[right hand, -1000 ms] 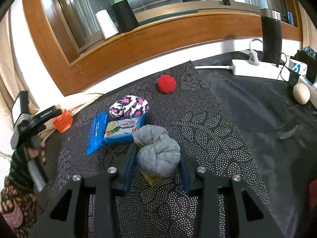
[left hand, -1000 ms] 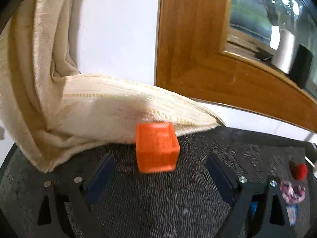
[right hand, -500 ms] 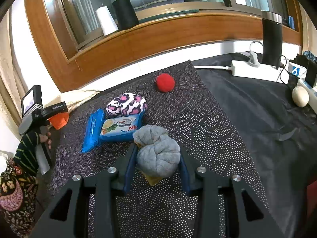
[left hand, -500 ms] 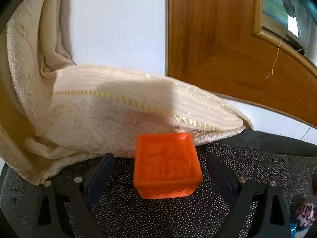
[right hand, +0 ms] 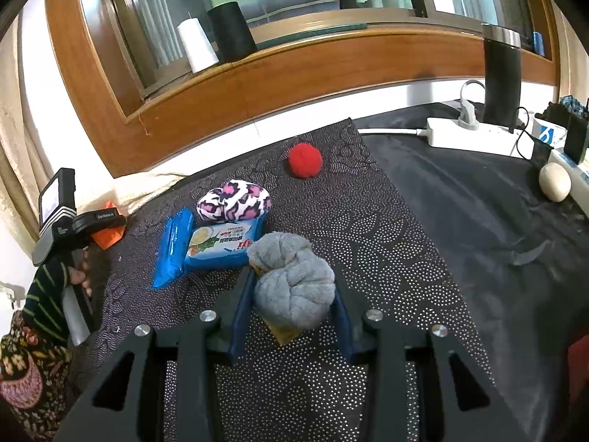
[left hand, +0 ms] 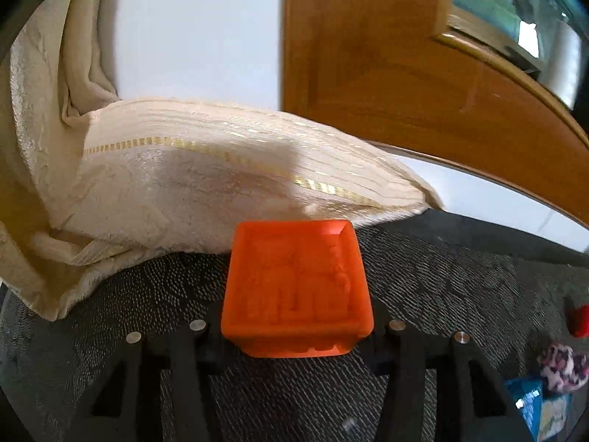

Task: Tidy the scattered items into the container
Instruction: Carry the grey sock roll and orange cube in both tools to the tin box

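Left gripper (left hand: 297, 326) clamps rigid orange plastic basket (left hand: 296, 291) by its sidewalls | right gripper (right hand: 292, 315) squeezes soft grey rolled socks (right hand: 292, 291) mid-bundle

Wooden window frame (right hand: 206, 110) runs along back. White cone spool (right hand: 197, 46) and black spool (right hand: 231, 31) stand side by side on frame's sill, left part. Dark tumbler with metal lid (right hand: 501, 77) stands below frame's right end, touching white power strip (right hand: 475, 136) with grey plug. Cream egg-shaped thing (right hand: 554, 181), possibly stone, lies further right of strip. Cream curtain (left hand: 184, 169) hangs left of frame, hem bunched on dark patterned cloth (right hand: 368, 228).
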Tool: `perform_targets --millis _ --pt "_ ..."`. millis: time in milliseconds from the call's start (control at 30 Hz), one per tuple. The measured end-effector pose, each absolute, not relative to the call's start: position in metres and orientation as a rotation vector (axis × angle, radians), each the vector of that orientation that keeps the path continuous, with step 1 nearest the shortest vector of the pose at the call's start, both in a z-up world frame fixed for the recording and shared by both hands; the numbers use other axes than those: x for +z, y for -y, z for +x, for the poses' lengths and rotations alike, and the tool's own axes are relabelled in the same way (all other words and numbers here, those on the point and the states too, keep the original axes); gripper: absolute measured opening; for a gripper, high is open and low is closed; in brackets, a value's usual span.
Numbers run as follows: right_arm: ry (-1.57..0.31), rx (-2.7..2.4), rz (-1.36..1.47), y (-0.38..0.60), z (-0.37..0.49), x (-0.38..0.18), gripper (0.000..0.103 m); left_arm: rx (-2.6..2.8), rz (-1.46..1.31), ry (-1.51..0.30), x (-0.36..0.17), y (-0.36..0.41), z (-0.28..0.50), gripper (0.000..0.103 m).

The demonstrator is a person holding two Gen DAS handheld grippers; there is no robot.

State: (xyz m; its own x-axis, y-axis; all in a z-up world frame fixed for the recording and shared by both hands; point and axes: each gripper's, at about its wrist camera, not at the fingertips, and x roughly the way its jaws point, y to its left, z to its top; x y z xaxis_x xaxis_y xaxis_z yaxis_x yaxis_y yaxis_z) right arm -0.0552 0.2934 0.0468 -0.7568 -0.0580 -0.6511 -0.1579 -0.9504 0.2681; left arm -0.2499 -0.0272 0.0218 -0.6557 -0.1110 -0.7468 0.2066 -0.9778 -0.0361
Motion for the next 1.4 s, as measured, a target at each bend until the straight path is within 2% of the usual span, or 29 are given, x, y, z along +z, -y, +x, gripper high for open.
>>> perform_targets --millis 567,833,1400 --pt "-0.51 2.86 -0.993 -0.301 -0.048 0.059 0.042 -3.02 1.22 0.03 0.066 -0.064 -0.133 0.054" --pt "-0.567 2.834 -0.887 -0.318 -0.035 0.073 0.042 -3.129 1.219 0.029 0.081 -0.096 -0.081 0.054" --pt "-0.575 2.739 -0.685 -0.374 0.104 0.113 0.042 -3.313 1.311 0.112 0.078 -0.173 -0.016 0.054"
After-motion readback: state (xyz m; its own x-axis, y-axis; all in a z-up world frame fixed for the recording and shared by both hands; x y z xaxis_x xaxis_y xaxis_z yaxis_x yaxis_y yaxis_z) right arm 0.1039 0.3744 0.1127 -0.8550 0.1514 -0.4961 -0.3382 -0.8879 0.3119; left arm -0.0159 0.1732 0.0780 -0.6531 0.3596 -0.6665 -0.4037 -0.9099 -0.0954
